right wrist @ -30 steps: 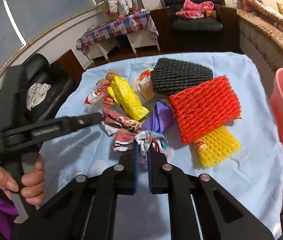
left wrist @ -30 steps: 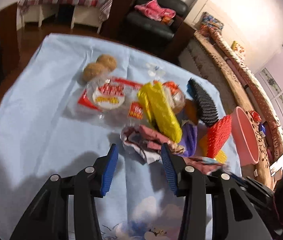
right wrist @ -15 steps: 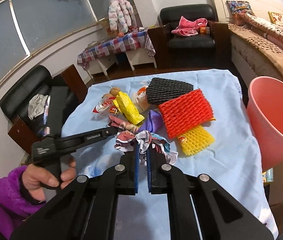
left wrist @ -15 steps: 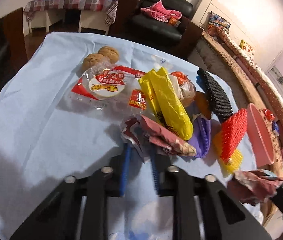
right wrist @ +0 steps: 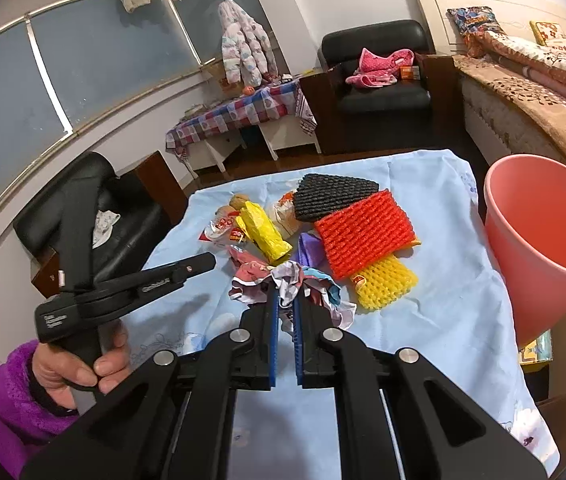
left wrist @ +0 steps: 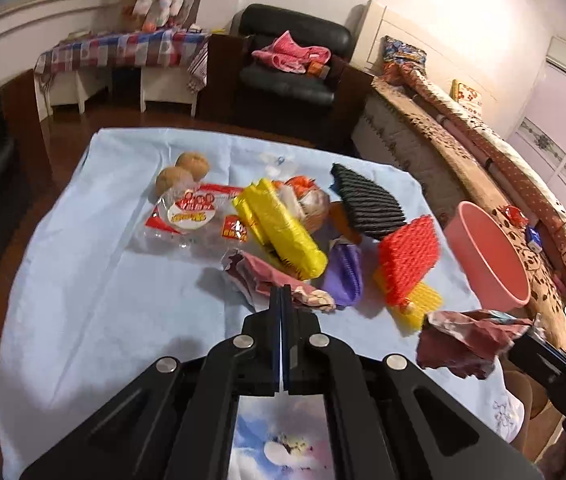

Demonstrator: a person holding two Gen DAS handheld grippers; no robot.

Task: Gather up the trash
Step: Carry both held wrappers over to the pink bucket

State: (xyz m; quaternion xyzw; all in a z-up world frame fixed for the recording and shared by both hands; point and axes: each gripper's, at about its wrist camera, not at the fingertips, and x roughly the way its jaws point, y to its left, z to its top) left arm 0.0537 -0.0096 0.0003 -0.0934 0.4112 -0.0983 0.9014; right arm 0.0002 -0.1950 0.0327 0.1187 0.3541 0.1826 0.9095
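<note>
My left gripper (left wrist: 281,294) is shut on a crumpled dark-red wrapper (left wrist: 261,280) and holds it just above the light blue tablecloth (left wrist: 91,272). My right gripper (right wrist: 287,300) is shut on another crumpled wrapper (right wrist: 287,276), lifted above the cloth; that wrapper also shows in the left wrist view (left wrist: 463,340). A pink bin (right wrist: 539,240) stands off the table's right side, also in the left wrist view (left wrist: 491,256). Trash lies in a heap: a yellow bag (left wrist: 279,228), a purple bag (left wrist: 345,272), red foam net (left wrist: 409,256), yellow foam net (left wrist: 419,304), black foam net (left wrist: 367,204).
A clear red-printed snack bag (left wrist: 191,220) and two brown buns (left wrist: 183,172) lie at the heap's far left. A black armchair (left wrist: 287,64) and a checked side table (left wrist: 123,52) stand beyond the table. A bed (left wrist: 503,160) runs along the right.
My left gripper closed from wide open onto the dark-red wrapper and lifted it. My right gripper rose and drew back with its wrapper, toward the pink bin's side.
</note>
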